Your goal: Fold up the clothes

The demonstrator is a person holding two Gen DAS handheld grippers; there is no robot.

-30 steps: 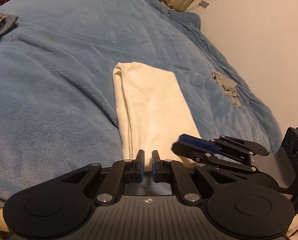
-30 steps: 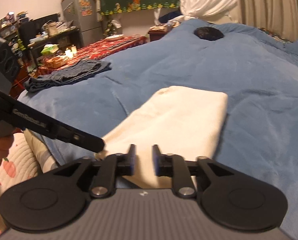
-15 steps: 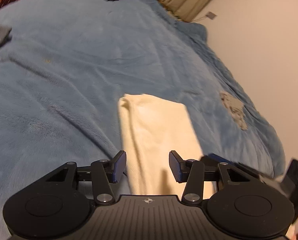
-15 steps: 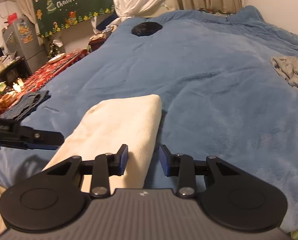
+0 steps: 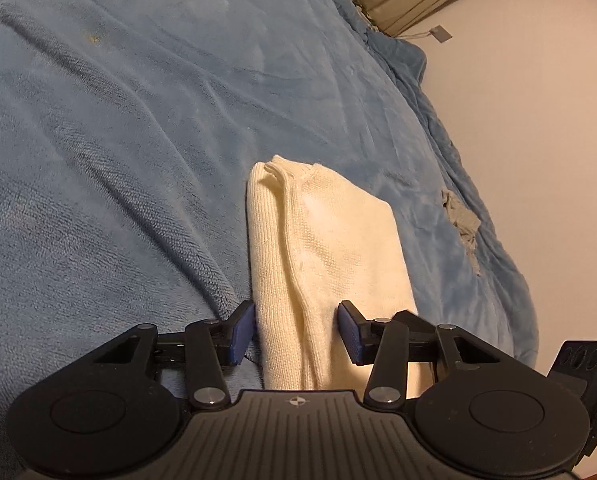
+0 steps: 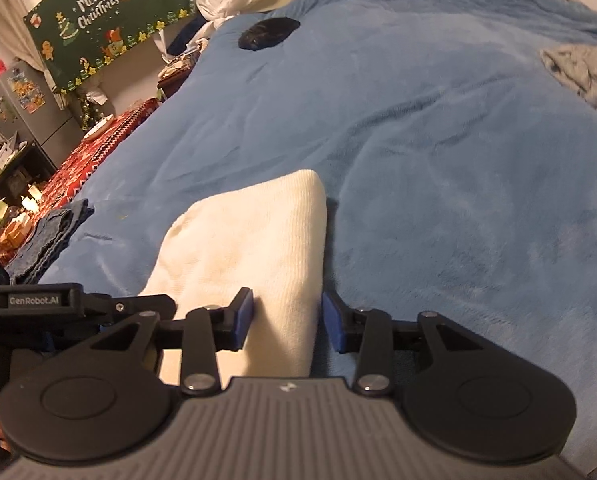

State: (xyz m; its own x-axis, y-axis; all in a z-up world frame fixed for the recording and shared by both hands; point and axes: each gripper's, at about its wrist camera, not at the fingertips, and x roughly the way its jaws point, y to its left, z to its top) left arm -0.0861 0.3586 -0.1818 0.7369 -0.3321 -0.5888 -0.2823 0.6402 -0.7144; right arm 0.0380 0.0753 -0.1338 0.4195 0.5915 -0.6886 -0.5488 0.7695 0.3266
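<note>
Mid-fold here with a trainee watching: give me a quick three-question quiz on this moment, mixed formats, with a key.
1. True or false: the left tool is shut on the cream garment.
2. Which edge of the cream garment does the right tool straddle: A) its left, B) its right?
3. Fill in: the garment lies on a ____ blanket.

Key: 1. False, both tools are open, fingers either side of the near end. 2. B. 3. Blue.

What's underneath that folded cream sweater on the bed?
The cream sweater lies directly on the blue blanket, which shows all around it. Whatever the blanket covers is hidden, and so are the sweater's inner layers, apart from the folded edges at its far end.
</note>
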